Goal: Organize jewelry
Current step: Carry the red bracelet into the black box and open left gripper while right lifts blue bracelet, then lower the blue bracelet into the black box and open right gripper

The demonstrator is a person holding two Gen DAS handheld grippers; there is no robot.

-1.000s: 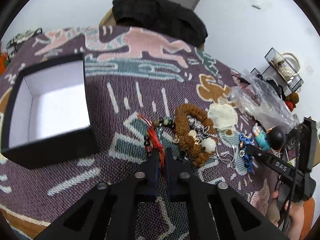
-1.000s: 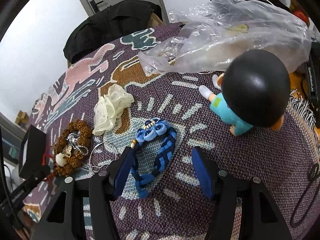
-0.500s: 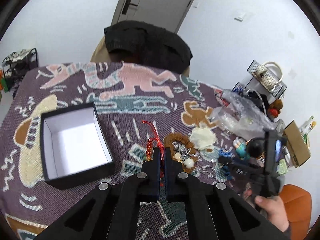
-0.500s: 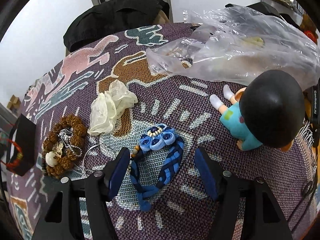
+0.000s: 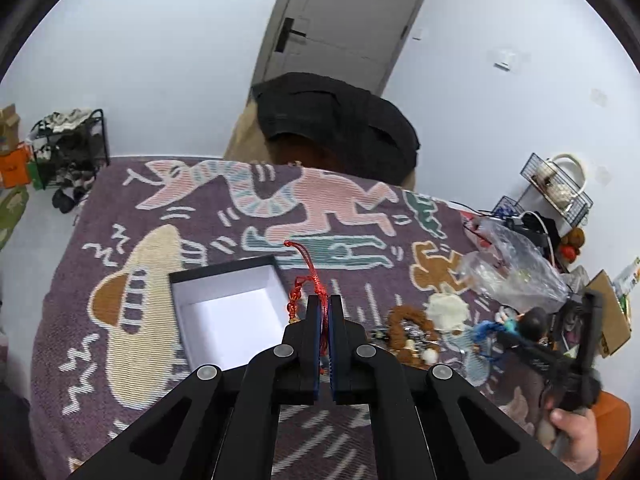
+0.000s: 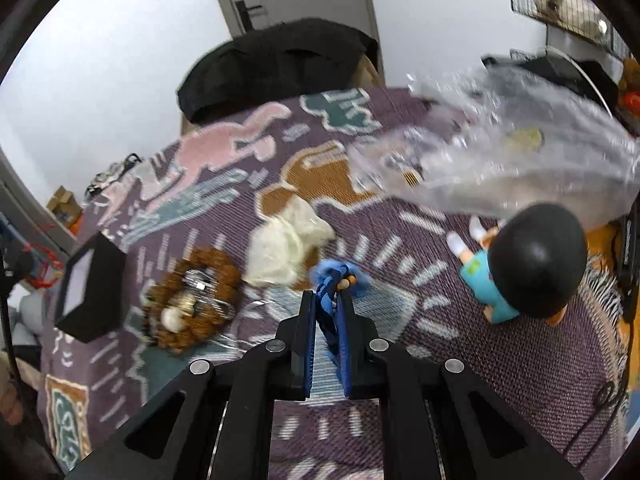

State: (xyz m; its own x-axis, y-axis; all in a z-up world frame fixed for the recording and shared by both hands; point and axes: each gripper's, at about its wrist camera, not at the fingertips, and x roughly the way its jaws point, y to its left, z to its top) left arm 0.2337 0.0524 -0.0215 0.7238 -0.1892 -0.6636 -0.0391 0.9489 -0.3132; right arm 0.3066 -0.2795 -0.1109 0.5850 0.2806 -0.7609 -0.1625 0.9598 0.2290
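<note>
My left gripper (image 5: 325,304) is shut on a red cord bracelet (image 5: 310,276), held in the air just right of the open black box (image 5: 224,304) with a white inside. My right gripper (image 6: 325,300) has its jaws closing on the blue braided bracelet (image 6: 330,280), whose pads press it and lift it off the cloth. A brown bead bracelet (image 6: 192,300) with a white bead lies left of it, beside a cream fabric piece (image 6: 284,240). The same box (image 6: 90,288) shows at the left of the right wrist view.
A doll with a black head (image 6: 532,264) stands right of the blue bracelet. A crumpled clear plastic bag (image 6: 500,160) lies behind it. A black garment (image 5: 336,120) hangs over a chair at the far table edge. The patterned purple cloth (image 5: 120,360) covers the table.
My left gripper rose with the red bracelet and moved away from the bead pile toward the box. My right gripper's jaws closed from wide apart onto the blue bracelet and lifted it.
</note>
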